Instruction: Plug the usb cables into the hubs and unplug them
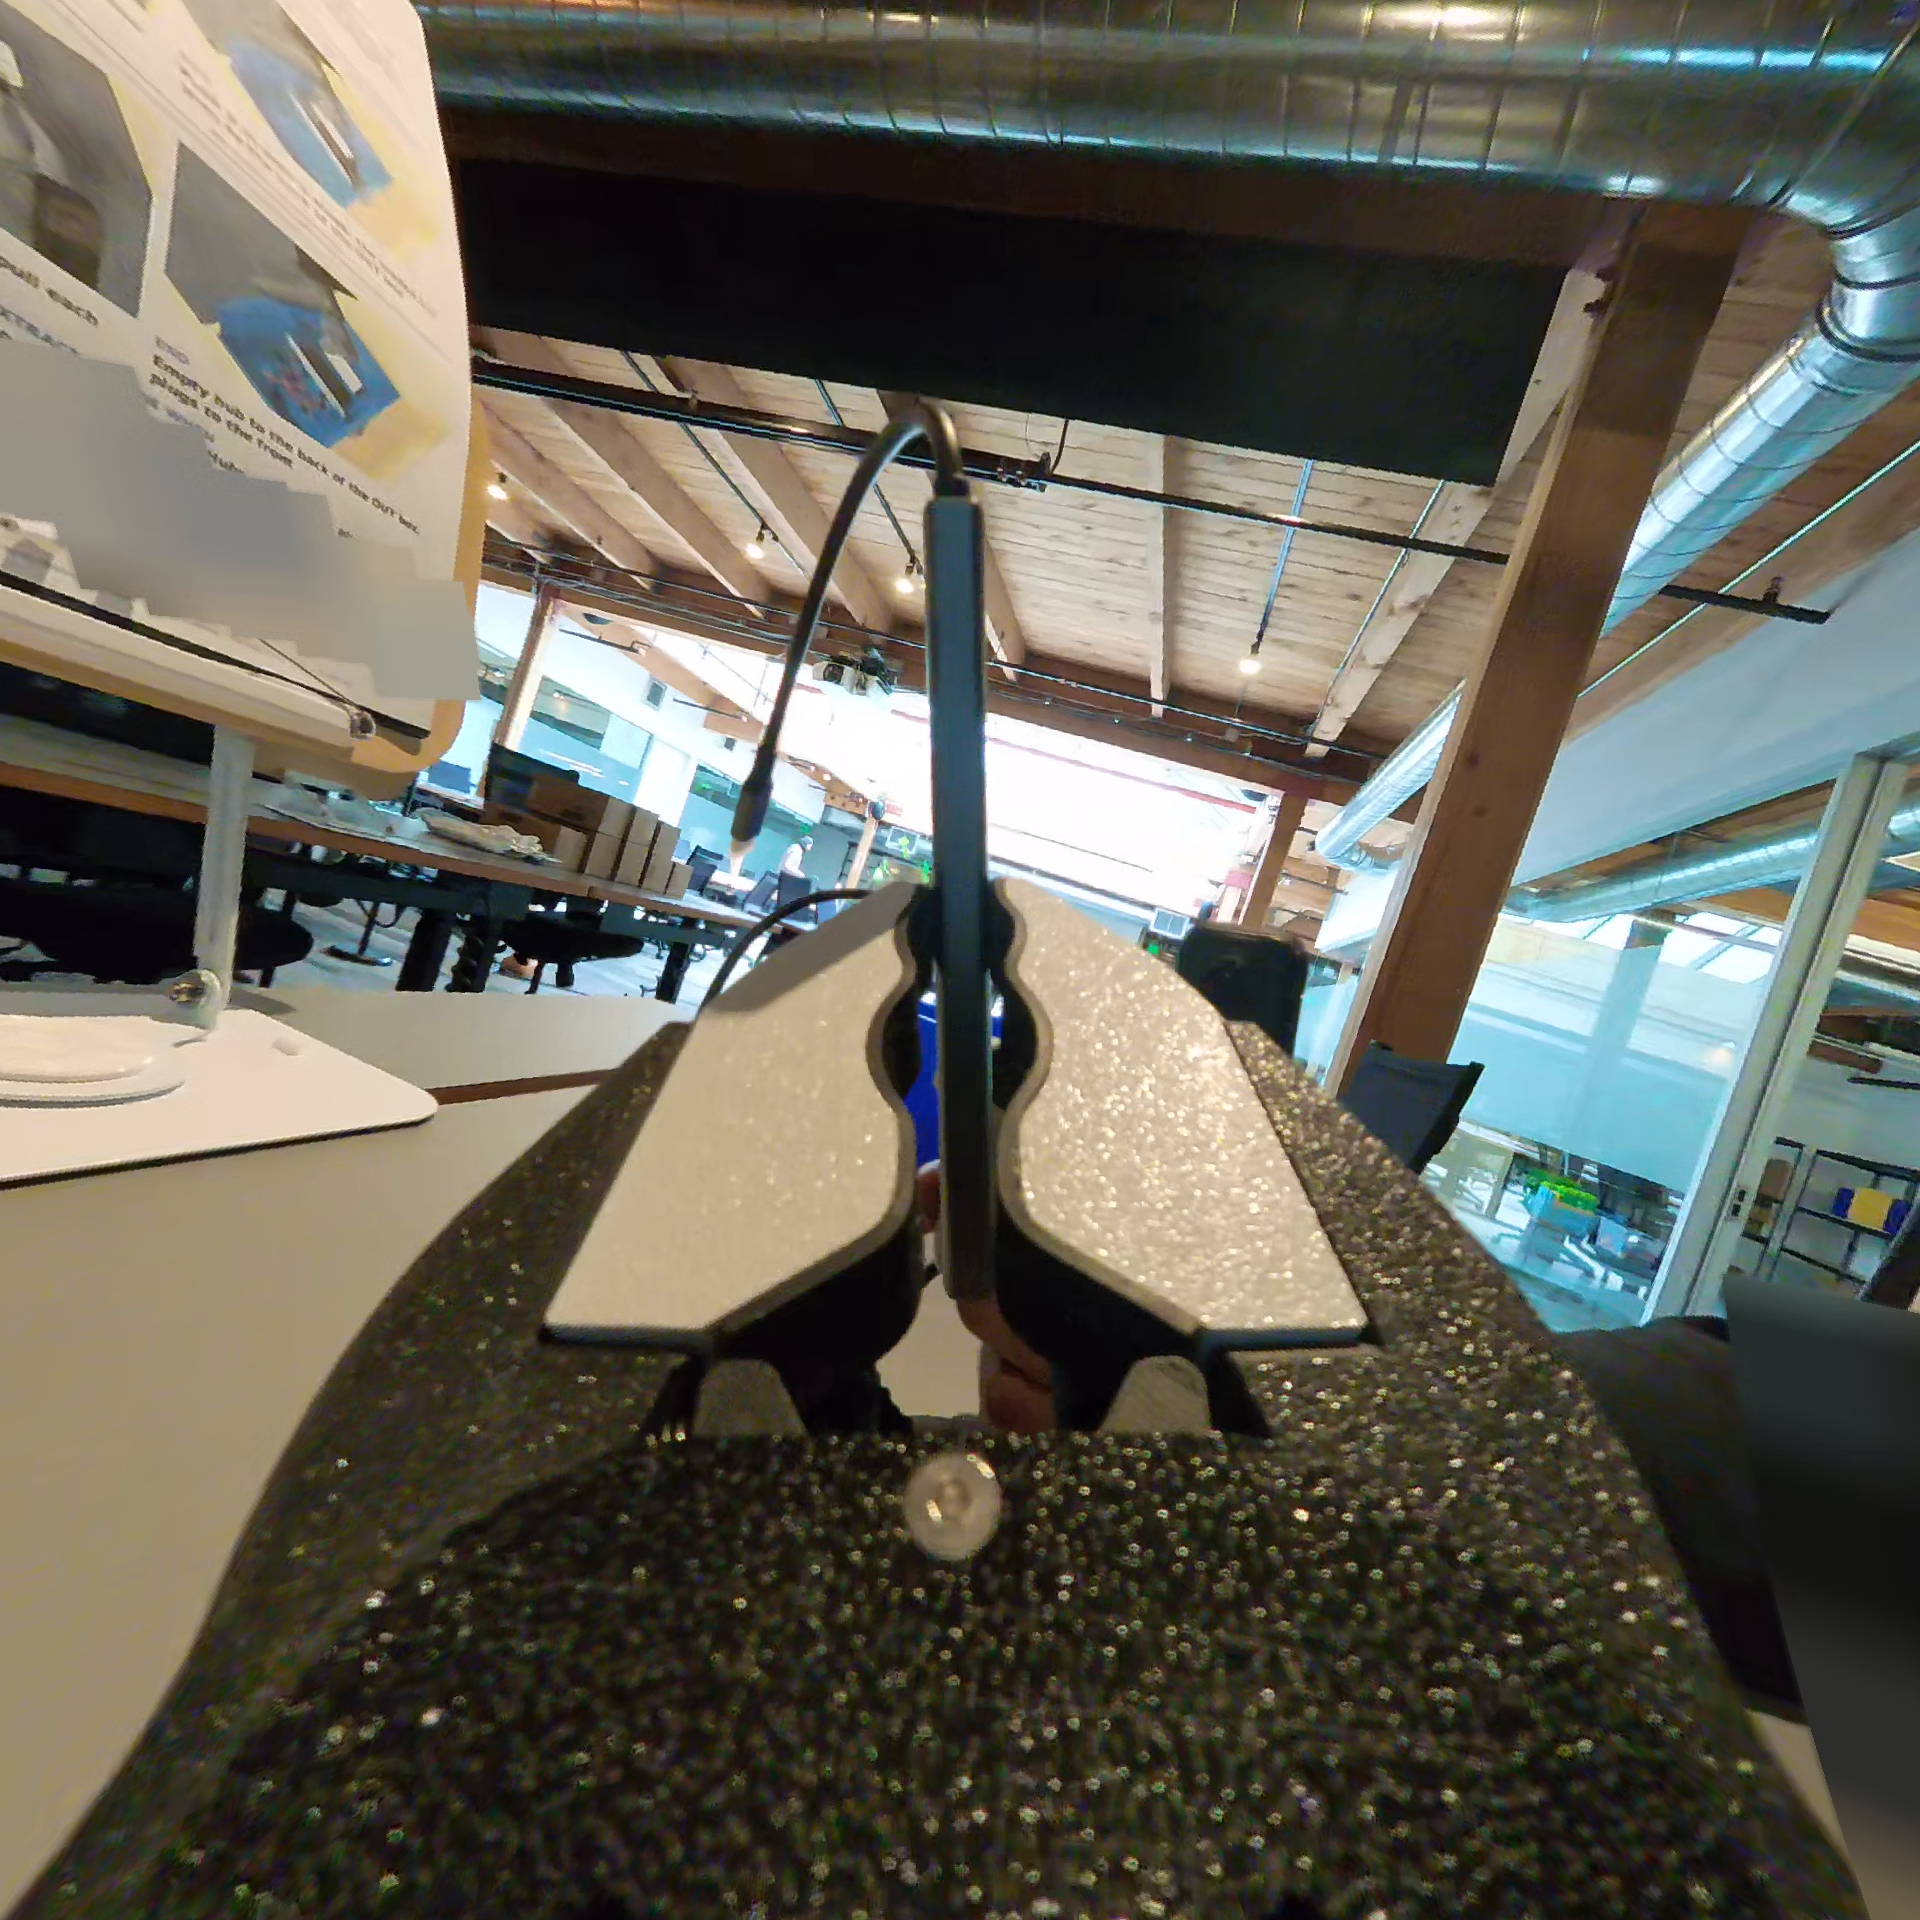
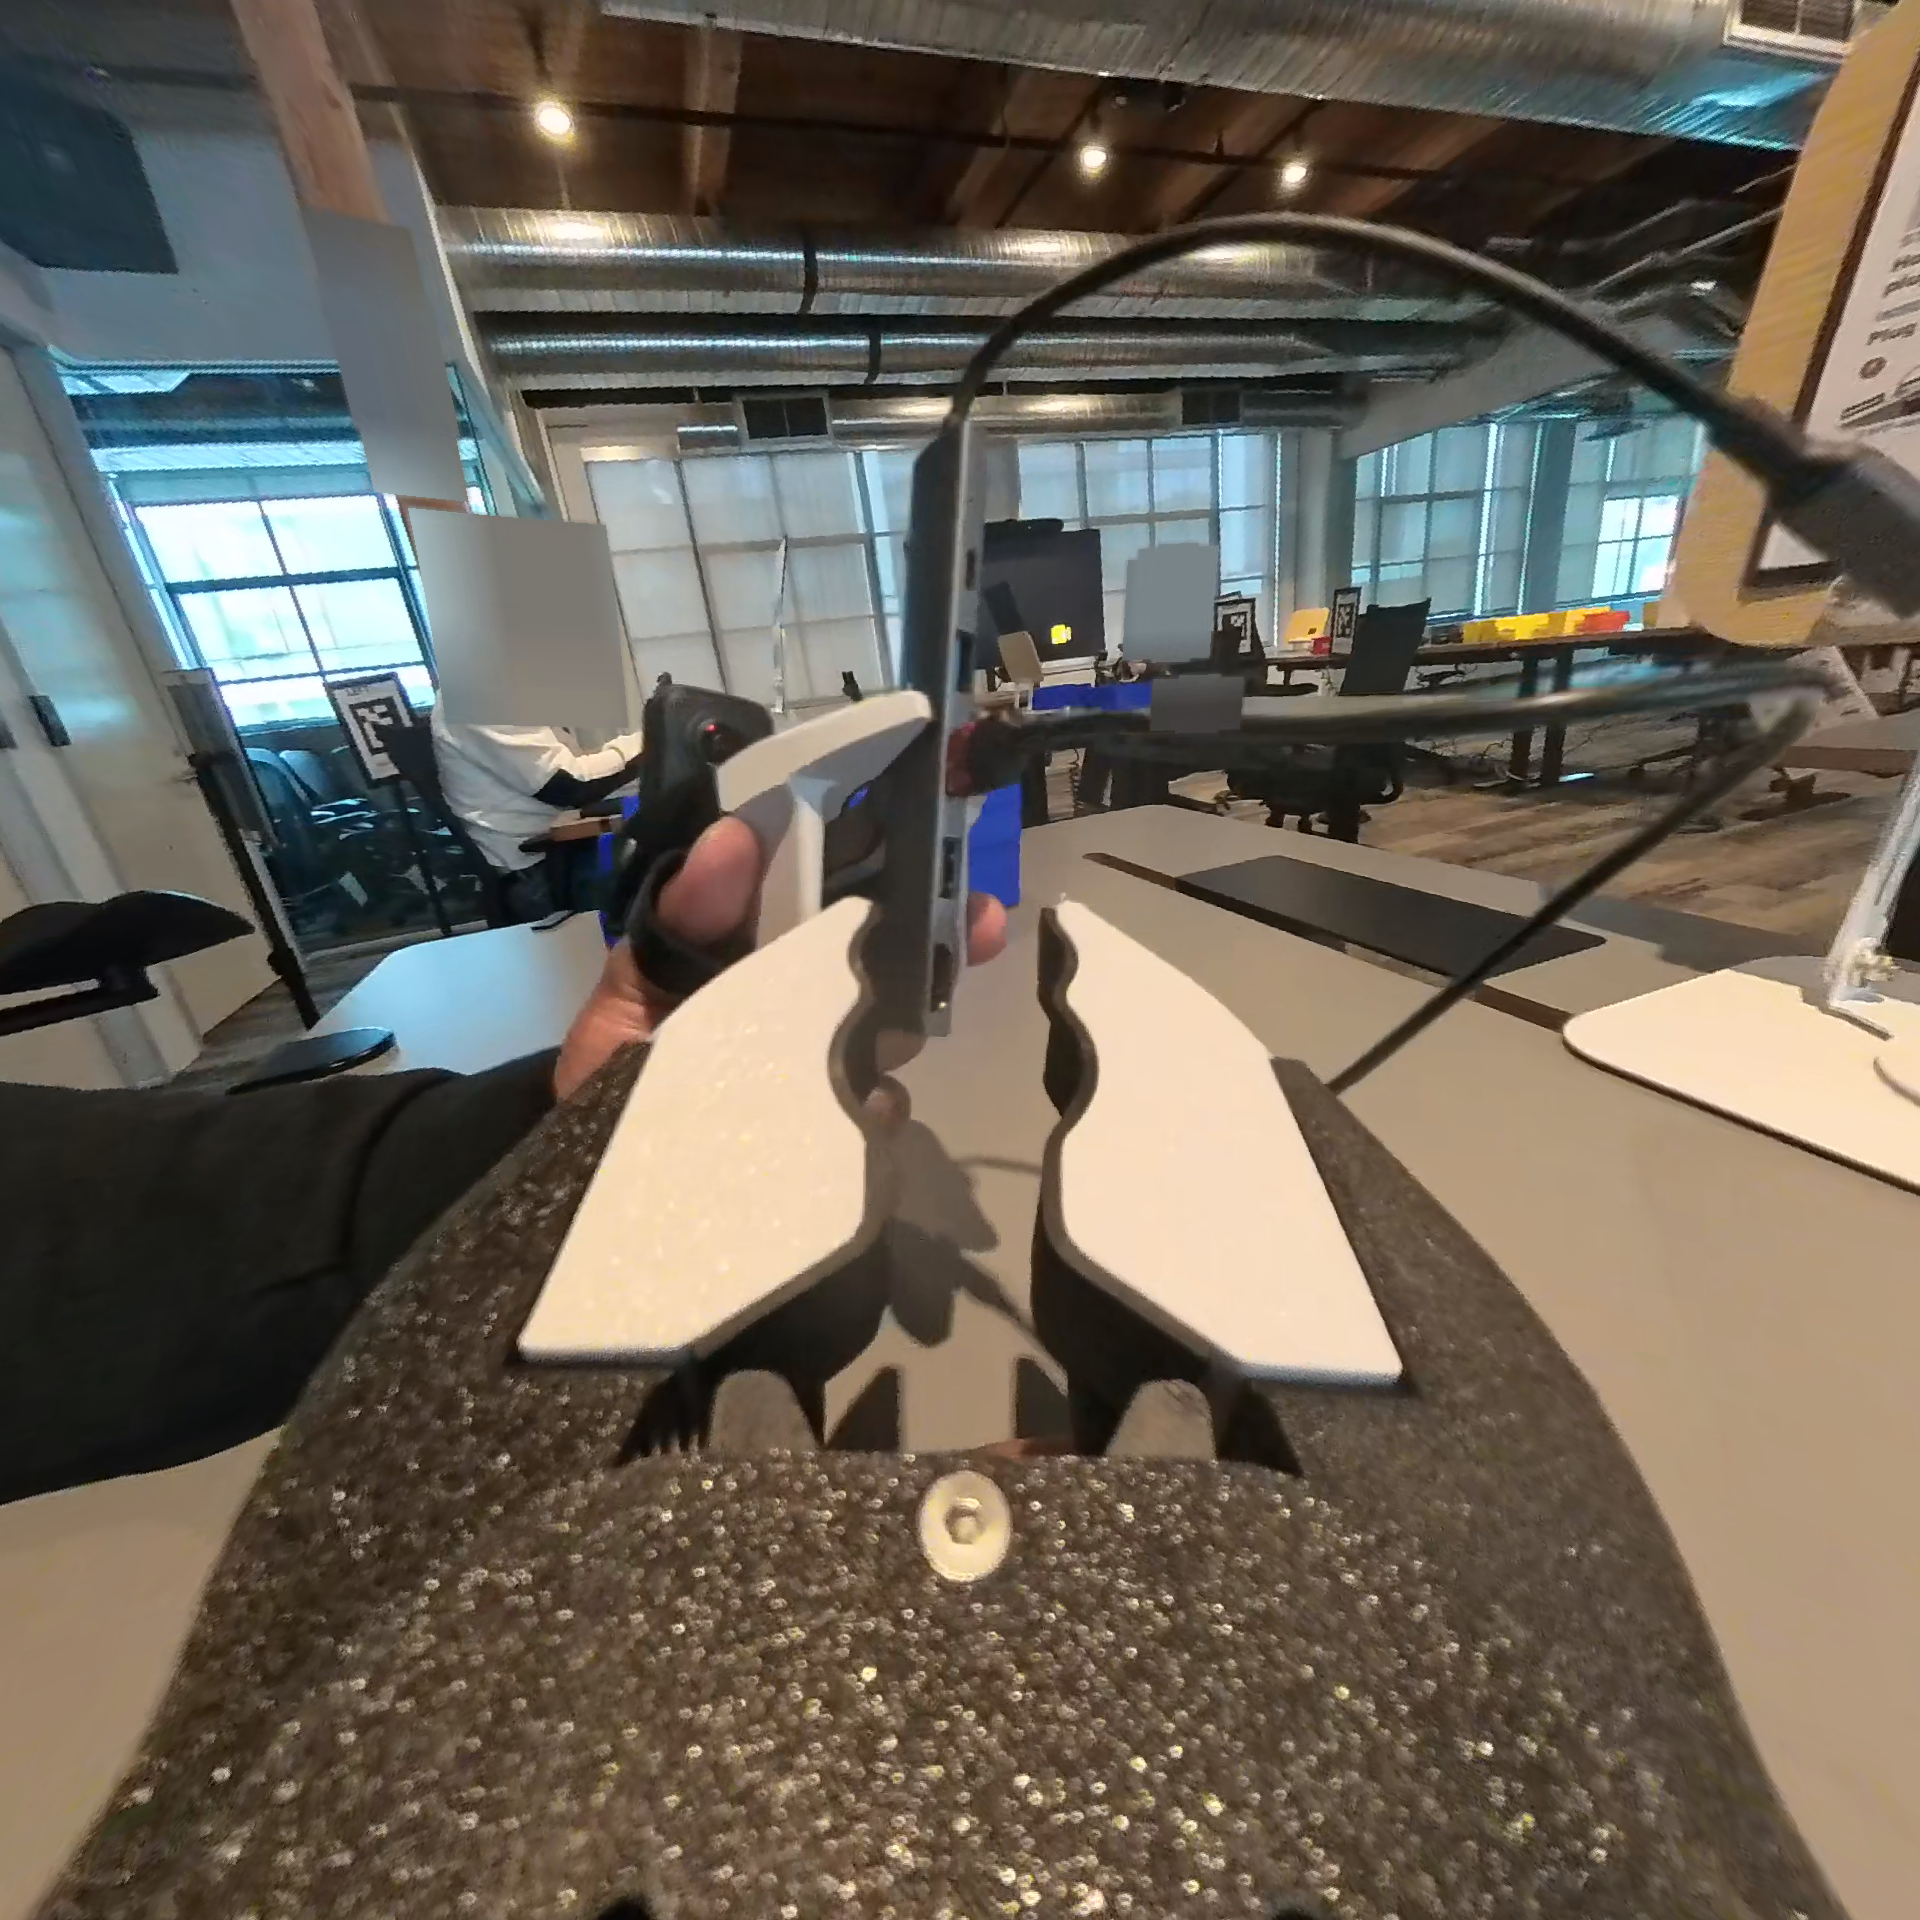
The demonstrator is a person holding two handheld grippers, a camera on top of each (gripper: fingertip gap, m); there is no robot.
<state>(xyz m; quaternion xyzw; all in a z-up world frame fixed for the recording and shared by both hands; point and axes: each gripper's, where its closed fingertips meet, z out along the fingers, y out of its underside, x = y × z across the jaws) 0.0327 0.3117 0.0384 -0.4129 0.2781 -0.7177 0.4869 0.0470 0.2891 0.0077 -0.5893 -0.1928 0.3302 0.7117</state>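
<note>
Grey hub [image 1: 958, 883] is pinched upright in the left tool [image 1: 956, 935]; right tool [image 2: 956, 977] spread; no brand legible.

Left tongs [image 1: 958, 1039] tilted upward, clamped; right tongs [image 2: 951, 1029] level, parted.

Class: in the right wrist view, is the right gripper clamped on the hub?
No: the right gripper is open, and the hub stands beside its left finger.
</note>
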